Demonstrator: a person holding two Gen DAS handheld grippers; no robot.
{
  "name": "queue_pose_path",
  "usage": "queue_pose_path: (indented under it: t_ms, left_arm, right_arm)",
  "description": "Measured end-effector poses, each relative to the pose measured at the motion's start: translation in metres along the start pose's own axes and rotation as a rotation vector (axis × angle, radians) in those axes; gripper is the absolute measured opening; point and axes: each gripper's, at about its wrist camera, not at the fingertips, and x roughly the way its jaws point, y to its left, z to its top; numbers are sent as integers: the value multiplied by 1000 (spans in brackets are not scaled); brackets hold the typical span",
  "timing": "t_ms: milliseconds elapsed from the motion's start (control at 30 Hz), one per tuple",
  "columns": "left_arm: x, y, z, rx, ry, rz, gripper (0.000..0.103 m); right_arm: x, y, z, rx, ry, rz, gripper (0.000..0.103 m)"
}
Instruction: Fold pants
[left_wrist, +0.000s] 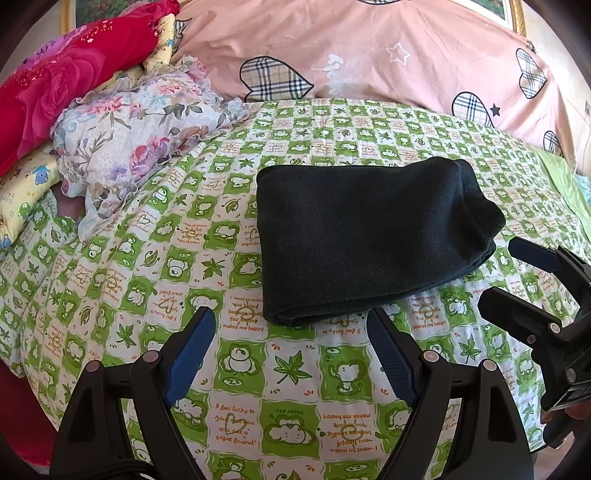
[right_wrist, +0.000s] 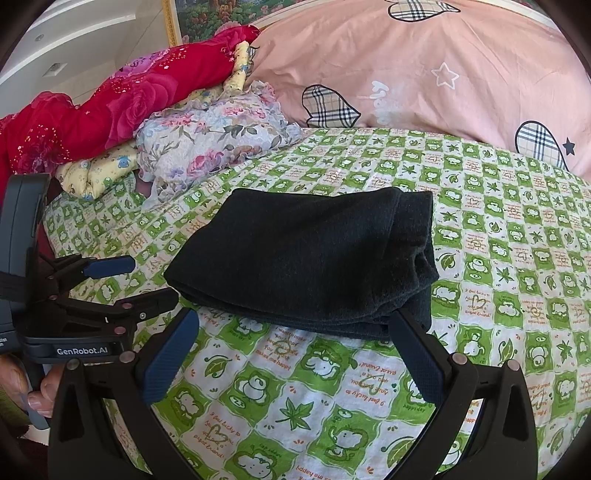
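Blue-padded fingers (left_wrist: 195, 354) of the left gripper (left_wrist: 291, 354) fill the bottom of the left wrist view, spread wide apart and holding nothing, hanging just short of the near edge of the pants (left_wrist: 369, 236). Those pants are dark, almost black, and lie folded into a thick, roughly rectangular bundle on the bed (left_wrist: 288, 369), well in from its edges, on a sheet (left_wrist: 147, 258) checked in green and white with cartoon animals and leaves. Stacked layers show along the bundle's near and right sides (the fold count itself cannot be read).

From the right wrist view, the right gripper (right_wrist: 295, 358) is likewise open and empty, its fingers (right_wrist: 417, 358) set either side of the near edge of the pants (right_wrist: 306, 254); the right-hand finger looks to sit close against the cloth, though whether it touches I cannot tell. At the left edge of this view the left gripper (right_wrist: 122, 284) shows from the side, parted and just beside the bundle's left corner, with a hand (right_wrist: 22, 387) on its handle.

Toward the far edge of the bed rests a pink duvet (left_wrist: 369, 48) printed with plaid hearts and stars. At the far left corner a flowered cloth (left_wrist: 140, 136) lies crumpled below a red rose-patterned blanket (left_wrist: 66, 74).
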Motion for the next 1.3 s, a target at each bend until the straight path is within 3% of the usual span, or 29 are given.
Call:
queue_pose_path:
  t_ms: [767, 1300]
  left_arm:
    - [-1, 2, 15, -8, -21, -11, 85]
    - [10, 0, 27, -34, 10, -29, 85]
  right_arm:
    - [-4, -8, 11, 4, -30, -20, 102]
    - [4, -23, 15, 19, -17, -50, 102]
